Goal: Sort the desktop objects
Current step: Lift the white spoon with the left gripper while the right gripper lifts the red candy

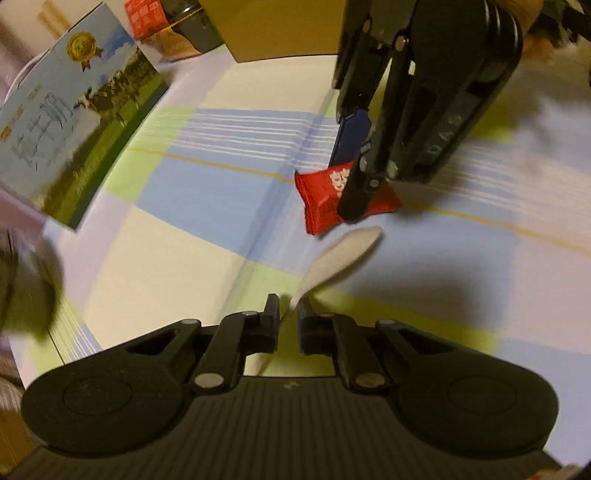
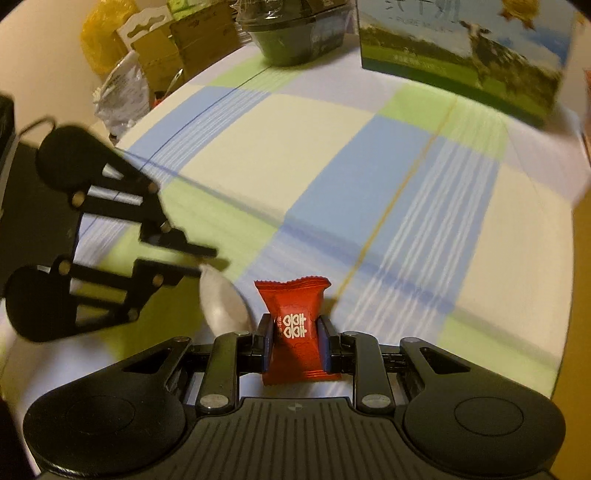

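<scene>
My right gripper (image 2: 294, 341) is shut on a red candy packet (image 2: 295, 325) with white characters, held just above the checked tablecloth. In the left wrist view the same packet (image 1: 325, 201) sits between the right gripper's fingers (image 1: 354, 199) at centre right. My left gripper (image 1: 288, 314) is shut on the thin stem of a white spoon-shaped object (image 1: 340, 254), whose wide end points toward the candy. In the right wrist view the left gripper (image 2: 212, 264) comes in from the left, with the white object (image 2: 221, 302) beside the candy.
A milk carton box with a cow picture (image 1: 74, 122) (image 2: 465, 55) stands at the table's far side. A dark bowl-like container (image 2: 295, 37), cardboard boxes (image 2: 177, 48) (image 1: 280, 26), a red box (image 1: 144, 16) and plastic bags (image 2: 122, 92) crowd the far edge.
</scene>
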`<state>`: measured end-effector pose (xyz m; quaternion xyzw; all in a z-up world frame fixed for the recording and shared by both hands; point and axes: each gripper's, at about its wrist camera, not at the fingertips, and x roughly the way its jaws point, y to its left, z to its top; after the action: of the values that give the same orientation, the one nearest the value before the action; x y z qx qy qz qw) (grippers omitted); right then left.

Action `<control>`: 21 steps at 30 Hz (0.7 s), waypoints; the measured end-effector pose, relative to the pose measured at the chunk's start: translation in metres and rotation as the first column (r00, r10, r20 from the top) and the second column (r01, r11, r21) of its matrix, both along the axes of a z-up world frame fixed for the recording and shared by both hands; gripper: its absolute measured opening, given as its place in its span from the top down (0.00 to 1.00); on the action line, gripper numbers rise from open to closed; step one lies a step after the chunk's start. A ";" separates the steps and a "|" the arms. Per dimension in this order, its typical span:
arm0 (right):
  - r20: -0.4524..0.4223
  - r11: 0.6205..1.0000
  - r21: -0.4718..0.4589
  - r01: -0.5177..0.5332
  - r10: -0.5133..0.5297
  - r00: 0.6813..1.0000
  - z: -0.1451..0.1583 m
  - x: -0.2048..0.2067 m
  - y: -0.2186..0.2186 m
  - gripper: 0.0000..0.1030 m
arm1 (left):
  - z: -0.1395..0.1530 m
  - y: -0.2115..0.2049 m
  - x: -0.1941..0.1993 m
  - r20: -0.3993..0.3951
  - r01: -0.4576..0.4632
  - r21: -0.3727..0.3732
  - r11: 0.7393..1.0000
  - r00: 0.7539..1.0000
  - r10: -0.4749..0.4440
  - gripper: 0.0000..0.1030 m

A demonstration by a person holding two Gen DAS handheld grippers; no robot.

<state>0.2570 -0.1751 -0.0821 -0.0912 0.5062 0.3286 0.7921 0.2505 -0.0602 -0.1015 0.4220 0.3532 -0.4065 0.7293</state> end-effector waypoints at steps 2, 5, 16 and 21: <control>-0.005 0.999 0.015 0.029 -0.029 1.000 0.003 -0.021 -0.009 0.79 | 0.003 0.002 -0.023 -0.026 -0.043 -0.022 0.999 0.999 0.043 0.94; 0.001 0.996 0.023 0.090 -0.090 0.996 0.011 -0.051 -0.022 0.79 | 0.009 0.005 -0.052 -0.069 -0.124 -0.066 0.990 0.990 0.120 0.94; 0.017 0.958 0.089 0.274 -0.276 0.961 0.028 -0.121 -0.066 0.79 | 0.035 0.006 -0.102 -0.255 -0.274 -0.166 0.947 0.940 0.228 0.92; 0.006 0.930 0.131 0.343 -0.347 0.938 0.025 -0.138 -0.079 0.79 | 0.029 -0.005 -0.121 -0.155 -0.198 -0.130 0.972 0.972 0.177 0.85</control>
<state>0.1187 -0.2538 -0.0575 0.0453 0.4808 0.2148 0.8489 0.1295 -0.0656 -0.0726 0.3025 0.4121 -0.3892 0.7663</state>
